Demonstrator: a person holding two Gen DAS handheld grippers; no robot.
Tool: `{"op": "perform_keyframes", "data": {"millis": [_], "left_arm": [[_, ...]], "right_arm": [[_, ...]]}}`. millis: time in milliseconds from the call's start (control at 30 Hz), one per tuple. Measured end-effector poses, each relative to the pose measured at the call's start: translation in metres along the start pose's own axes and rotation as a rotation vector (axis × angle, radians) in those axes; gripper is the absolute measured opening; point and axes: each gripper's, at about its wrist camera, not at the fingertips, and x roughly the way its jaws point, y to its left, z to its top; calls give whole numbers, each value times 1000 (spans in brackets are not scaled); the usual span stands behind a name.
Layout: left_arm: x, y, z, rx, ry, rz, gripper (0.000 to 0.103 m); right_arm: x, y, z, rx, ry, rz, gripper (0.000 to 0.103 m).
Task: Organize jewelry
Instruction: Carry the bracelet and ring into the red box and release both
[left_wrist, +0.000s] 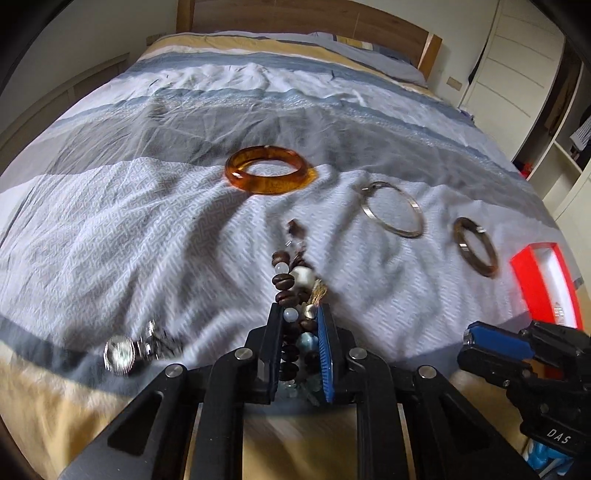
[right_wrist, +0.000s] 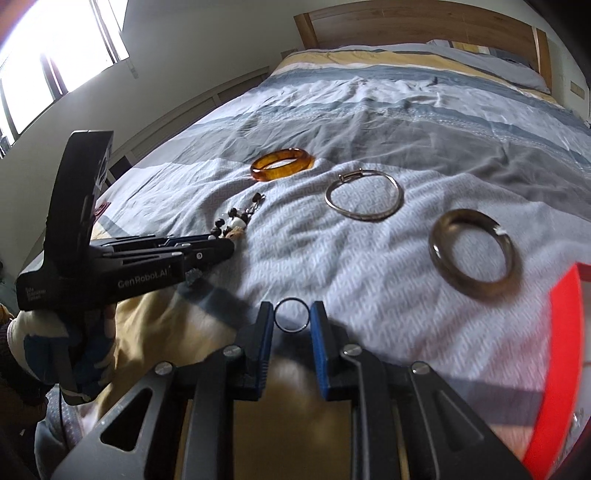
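So the brown-and-white beaded bracelet (left_wrist: 291, 295) sits dead centre low in the left wrist view, pinched in the left gripper (left_wrist: 300, 321), jaws closed narrow on it, strand trailing up the frame onto the striped grey bed quilt (left_wrist: 129, 229). The right gripper (right_wrist: 291, 319) has its jaws closed on a small dark metal ring (right_wrist: 291, 320). The red jewelry box (right_wrist: 561, 369) is at the far right edge, nearer the right hand. Blurry shiny thing lower left might be a watch (left_wrist: 125, 352), can't tell.

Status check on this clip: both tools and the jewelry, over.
Left tool shut on bead bracelet. Right tool shut on small ring. Three bangles loose on bed, red box at right. Nothing blocking.
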Motion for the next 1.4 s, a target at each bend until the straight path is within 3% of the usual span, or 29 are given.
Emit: {"op": "perform_keyframes", "data": {"millis": [400,633,833,1033,1167,1400], "left_arm": [[-69,-82,-11,48,-61,-92,17],[-84,-167,4,132,-94,-205,17],[-68,-247,25,189,-93,-310,17],[-15,-298,39,218,-44,-322,17],[25,-311,35,232,18,-296,17],[64,-315,19,301,49,-226,17]], "right_arm": [[-107,-10,-22,34,-116,-61,19],[-173,-60,-35,81,-182,-167,19],[-214,-123,-40,139,-211,-270,19],[-210,-187,-39,170,-171,-337,19],[-185,-219,-38,182,-113,-348,19],[-143,-245,-41,149,22,-339,19]]}}
